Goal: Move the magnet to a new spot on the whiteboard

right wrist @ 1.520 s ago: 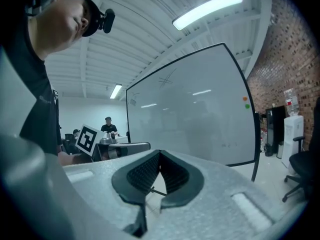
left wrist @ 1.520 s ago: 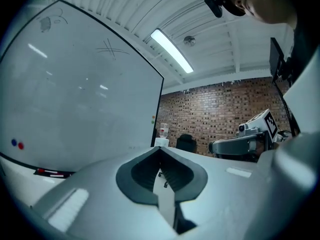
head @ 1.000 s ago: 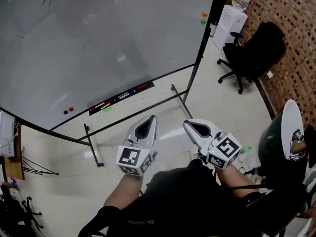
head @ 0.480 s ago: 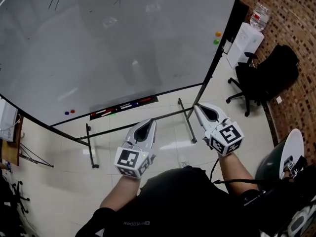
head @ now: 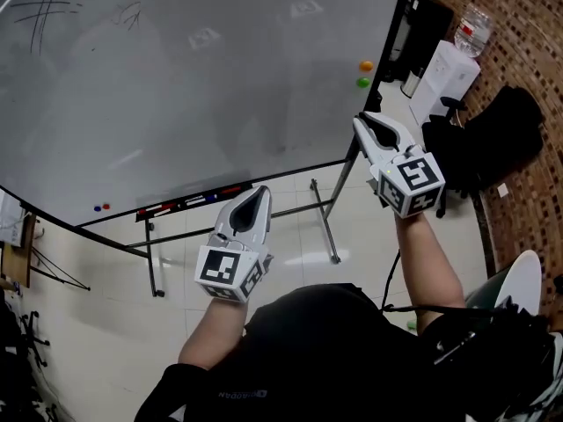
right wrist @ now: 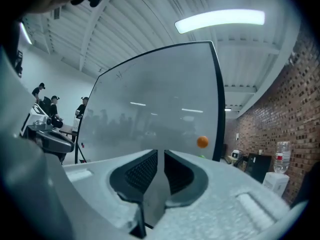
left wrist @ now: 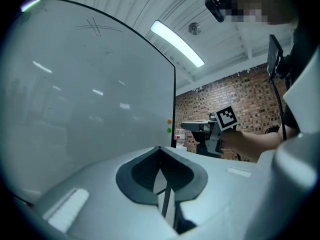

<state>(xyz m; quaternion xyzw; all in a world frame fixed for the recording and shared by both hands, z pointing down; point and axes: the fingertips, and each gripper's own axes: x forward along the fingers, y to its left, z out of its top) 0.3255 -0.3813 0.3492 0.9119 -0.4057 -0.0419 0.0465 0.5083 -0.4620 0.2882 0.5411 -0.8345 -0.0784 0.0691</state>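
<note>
A big whiteboard (head: 193,86) stands in front of me. An orange magnet (head: 366,65) sticks near its right edge, with a green magnet (head: 362,83) just below it. My right gripper (head: 361,120) is raised, its tip a little below the green magnet and apart from the board. Its jaws are opening: a narrow gap shows between them, with nothing in it. In the right gripper view the orange magnet (right wrist: 202,142) lies ahead, right of the jaw tips (right wrist: 160,152). My left gripper (head: 259,192) hangs lower, by the board's bottom edge, shut and empty.
A marker tray (head: 189,200) runs along the board's bottom edge, above the stand's legs (head: 324,222). Small blue and red magnets (head: 101,207) sit at the lower left. A black office chair (head: 493,139) and a water dispenser (head: 453,64) stand at the right by a brick wall.
My right gripper has risen and gone forward from waist height towards the board's right edge, close under the two magnets. The left gripper has barely moved.
</note>
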